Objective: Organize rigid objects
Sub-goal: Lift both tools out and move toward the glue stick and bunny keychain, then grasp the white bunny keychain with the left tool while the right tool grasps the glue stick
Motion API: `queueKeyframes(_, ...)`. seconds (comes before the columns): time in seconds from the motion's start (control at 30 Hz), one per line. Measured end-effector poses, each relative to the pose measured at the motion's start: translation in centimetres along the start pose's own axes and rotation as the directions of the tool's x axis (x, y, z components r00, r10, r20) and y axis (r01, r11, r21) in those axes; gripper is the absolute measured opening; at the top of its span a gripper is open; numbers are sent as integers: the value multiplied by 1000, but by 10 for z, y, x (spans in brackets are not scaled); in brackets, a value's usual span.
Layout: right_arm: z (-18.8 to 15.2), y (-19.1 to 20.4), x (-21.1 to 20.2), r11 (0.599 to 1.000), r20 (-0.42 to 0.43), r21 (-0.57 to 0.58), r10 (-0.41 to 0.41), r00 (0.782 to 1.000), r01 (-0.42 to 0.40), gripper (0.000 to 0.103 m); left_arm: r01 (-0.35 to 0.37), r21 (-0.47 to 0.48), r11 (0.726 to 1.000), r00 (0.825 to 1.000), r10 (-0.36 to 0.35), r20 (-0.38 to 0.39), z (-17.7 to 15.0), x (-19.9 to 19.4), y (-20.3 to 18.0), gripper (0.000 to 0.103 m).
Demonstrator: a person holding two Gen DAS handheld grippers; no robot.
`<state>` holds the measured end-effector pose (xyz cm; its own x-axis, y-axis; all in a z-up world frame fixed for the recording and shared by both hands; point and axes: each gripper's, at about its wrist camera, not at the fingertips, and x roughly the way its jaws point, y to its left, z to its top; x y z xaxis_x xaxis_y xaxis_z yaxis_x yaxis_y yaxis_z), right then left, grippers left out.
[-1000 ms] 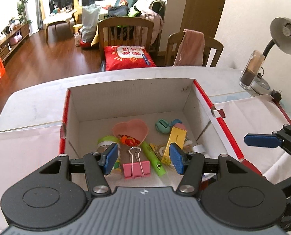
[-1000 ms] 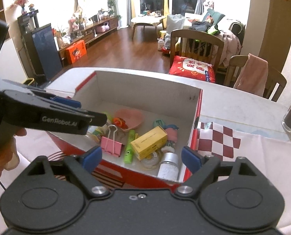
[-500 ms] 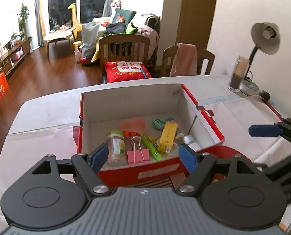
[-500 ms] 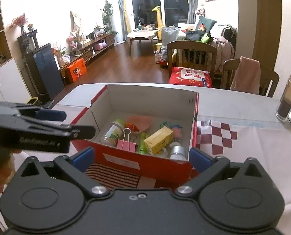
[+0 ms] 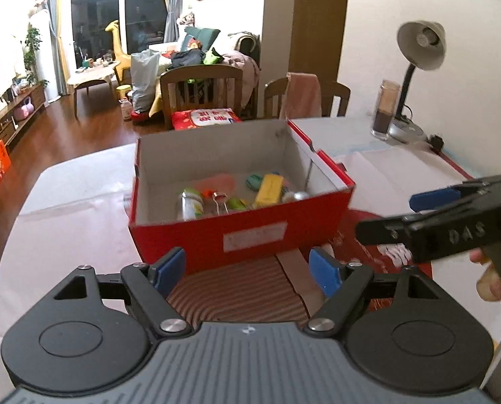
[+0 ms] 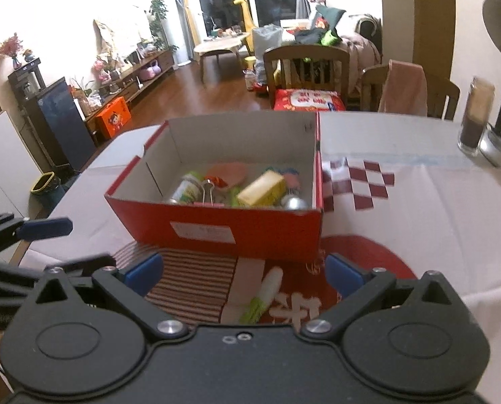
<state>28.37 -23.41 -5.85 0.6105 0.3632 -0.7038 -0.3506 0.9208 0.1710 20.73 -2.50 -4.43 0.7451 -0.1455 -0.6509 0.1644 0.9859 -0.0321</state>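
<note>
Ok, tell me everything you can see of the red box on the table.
The red box is an open-topped cardboard carton, red outside and plain pale inside, with a white label on its near wall. It sits upright on the table's cloth, its near edge on a striped mat. Inside lie a yellow carton, a pink binder clip, a small jar and a pink dish. Neither gripper touches it.

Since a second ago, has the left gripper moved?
Yes. The left gripper has pulled back out of the red box, whose front wall now stands ahead of it.
</note>
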Motion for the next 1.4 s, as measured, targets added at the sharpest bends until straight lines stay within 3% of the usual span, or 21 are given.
queueKeyframes(0.43,-33,-3,23,998,-107,57,-17,994,23,102,49,64,997,996,-44,-77,-51,13,-33,81)
queueKeyframes(0.6,-45,-1,39,997,-161,68,-22,987,33,102,135,91,987,984,-122,-131,-68,25,-46,81)
queueKeyframes(0.77,-51,2,52,998,-203,58,-24,979,37,100,175,113,978,975,-156,-159,-80,39,-54,81)
queueKeyframes(1.4,-53,12,93,997,-304,38,-58,951,73,81,171,142,975,967,-139,-214,-95,87,-65,81)
